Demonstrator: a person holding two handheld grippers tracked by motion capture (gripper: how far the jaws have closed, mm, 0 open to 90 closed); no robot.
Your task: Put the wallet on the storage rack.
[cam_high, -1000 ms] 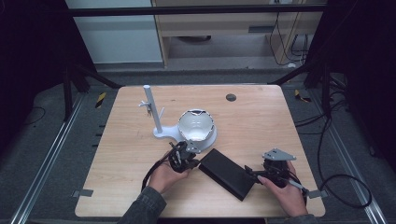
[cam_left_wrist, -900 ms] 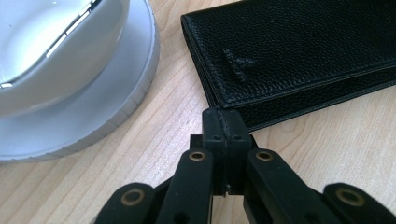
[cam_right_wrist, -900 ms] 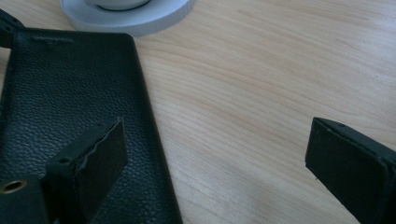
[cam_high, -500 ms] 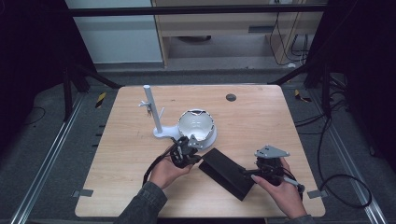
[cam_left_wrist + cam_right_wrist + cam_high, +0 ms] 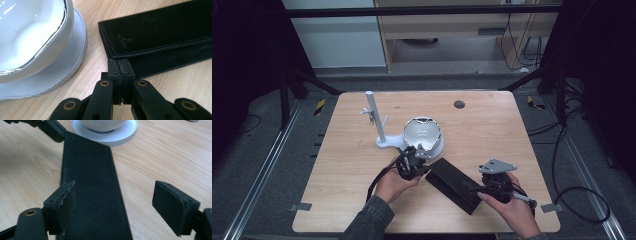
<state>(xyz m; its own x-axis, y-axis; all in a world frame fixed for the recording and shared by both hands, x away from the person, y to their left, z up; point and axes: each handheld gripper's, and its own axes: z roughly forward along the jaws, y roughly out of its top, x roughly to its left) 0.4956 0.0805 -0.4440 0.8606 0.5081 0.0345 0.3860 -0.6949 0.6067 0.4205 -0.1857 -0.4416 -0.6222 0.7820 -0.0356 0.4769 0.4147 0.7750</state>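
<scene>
A long black leather case (image 5: pixel 454 184) lies flat on the wooden table (image 5: pixel 492 130), running from the bowl toward the front right. My left gripper (image 5: pixel 423 169) is shut, its tips (image 5: pixel 121 66) pressed against the case's (image 5: pixel 162 32) near corner with nothing between them. My right gripper (image 5: pixel 479 190) is open at the case's other end. In the right gripper view its jaws (image 5: pixel 115 207) straddle the case (image 5: pixel 92 182), the left one above the leather, the right one above bare wood. The left gripper (image 5: pixel 47 127) shows at the case's far end.
A white bowl (image 5: pixel 422 132) sits on a round white base (image 5: pixel 62 72) just behind the case. A white stand with an upright pole (image 5: pixel 374 115) is left of the bowl. A small dark disc (image 5: pixel 459 104) lies near the table's far edge.
My right gripper has moved left, closing in on the near end of the case. The left gripper has barely shifted and stays at the case's far corner.
</scene>
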